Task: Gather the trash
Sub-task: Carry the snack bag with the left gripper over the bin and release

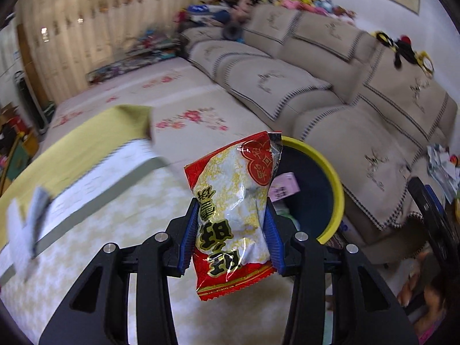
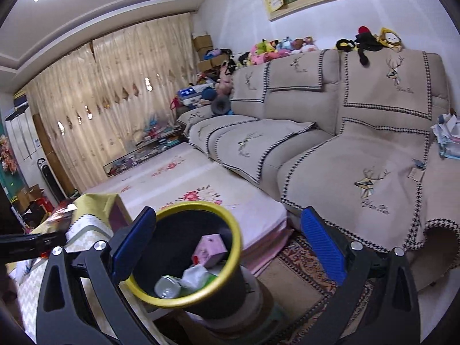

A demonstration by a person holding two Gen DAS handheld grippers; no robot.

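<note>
While left gripper point(image 1: 233, 230) pinches snack packet point(image 1: 233, 201) upright, long axis along fingers, yellow-rimmed bin point(image 1: 330, 178) lies just beyond, rightward; right gripper point(image 2: 227, 244), spread and empty, frames bin.

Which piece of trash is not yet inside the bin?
The red and white snack packet, held in the left tool. The pink box and the can lie inside the yellow-rimmed bin.

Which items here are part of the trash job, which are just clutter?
Job:
- red-and-white plastic snack wrapper, clamped in left gripper
- black bin with yellow rim, holding pink carton and silver can
- right gripper, open at the bin

Lying about:
- beige sofa
- plush toys
- floral mat
</note>
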